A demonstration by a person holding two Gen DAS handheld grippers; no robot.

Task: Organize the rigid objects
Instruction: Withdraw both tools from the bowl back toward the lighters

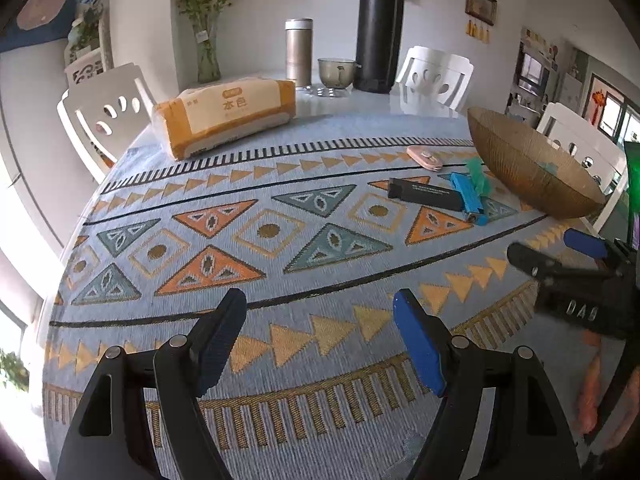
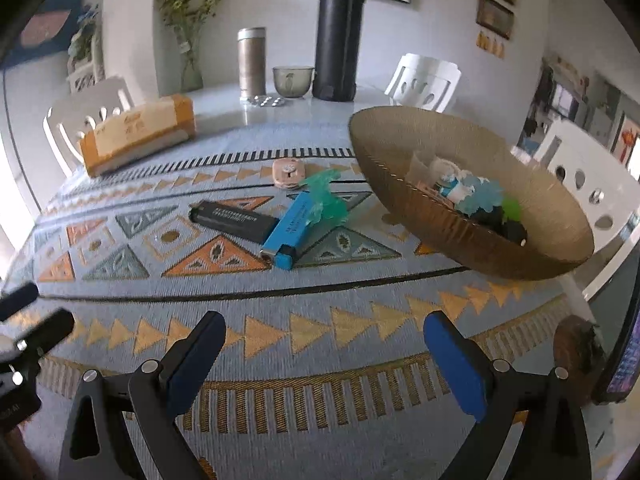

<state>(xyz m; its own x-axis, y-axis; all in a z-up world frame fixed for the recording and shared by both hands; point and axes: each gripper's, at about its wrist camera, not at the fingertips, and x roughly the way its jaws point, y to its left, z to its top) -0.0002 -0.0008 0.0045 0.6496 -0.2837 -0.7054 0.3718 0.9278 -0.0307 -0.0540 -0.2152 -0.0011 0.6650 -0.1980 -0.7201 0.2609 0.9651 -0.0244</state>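
On the patterned cloth lie a black bar-shaped object (image 2: 234, 220) (image 1: 426, 195), a blue lighter (image 2: 289, 228) (image 1: 469, 198), a teal plastic piece (image 2: 328, 198) (image 1: 478, 178) and a small pink case (image 2: 288, 173) (image 1: 424, 156). A brown woven bowl (image 2: 460, 232) (image 1: 520, 176) to their right holds several small items. My right gripper (image 2: 324, 356) stands open over bare cloth, short of the lighter. My left gripper (image 1: 320, 336) is open too, nothing between its fingers, well left of the objects. The right gripper (image 1: 560, 254) also shows at the left wrist view's right edge.
At the table's far side stand a tissue pack (image 1: 224, 118), a silver flask (image 1: 299, 52), a glass cup (image 1: 337, 72), a tall black thermos (image 1: 378, 28) and a vase (image 1: 208, 56). White chairs (image 1: 436, 76) ring the table. A phone (image 2: 624, 356) lies at the right edge.
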